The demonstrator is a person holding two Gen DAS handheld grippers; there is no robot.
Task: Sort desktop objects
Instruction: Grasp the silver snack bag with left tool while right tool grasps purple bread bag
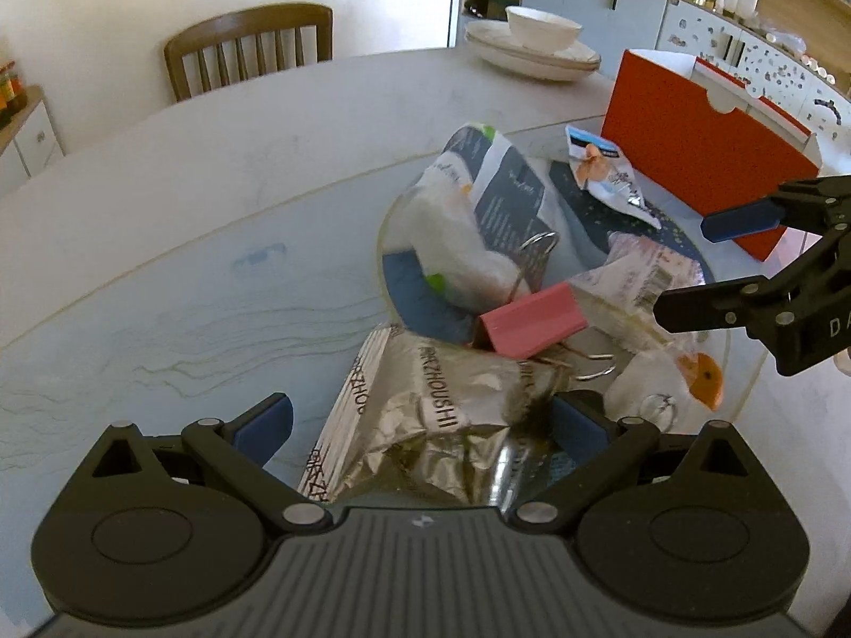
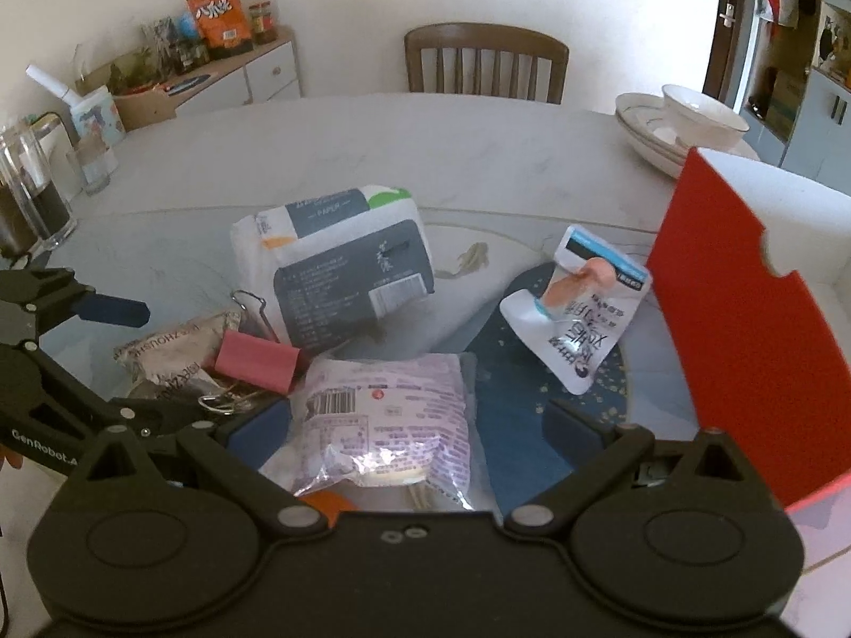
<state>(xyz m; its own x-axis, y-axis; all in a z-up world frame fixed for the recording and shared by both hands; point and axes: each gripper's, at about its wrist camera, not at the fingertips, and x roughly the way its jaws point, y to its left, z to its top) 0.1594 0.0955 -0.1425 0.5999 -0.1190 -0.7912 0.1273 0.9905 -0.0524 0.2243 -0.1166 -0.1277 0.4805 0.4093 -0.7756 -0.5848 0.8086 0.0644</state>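
The counter [image 2: 372, 133] is a broad, rounded slab of pale marbled stone, smooth and faintly veined. To the right of the right gripper [image 2: 417, 425] stands a stiff red cardboard box [image 2: 744, 329], open-topped with a white inside and a notch cut in its rim. Ahead of that gripper, beyond its fingertips, leans a soft rectangular tissue pack [image 2: 340, 260] in white and slate-grey film. Between the spread jaws of the right gripper lies a glossy clear packet [image 2: 383, 414] printed in lilac with a barcode; the jaws are released, not touching it. Ahead and to its right, a small white pouch [image 2: 585, 313] with a blue band lies tilted on a dark blue mat [image 2: 510, 425]. The left gripper [image 1: 420, 420] is also released, its blue pads set either side of a crinkled silver foil bag [image 1: 425, 420]. Just beyond its tips rests a pink binder clip [image 1: 532, 319], wedge-shaped, with wire handles
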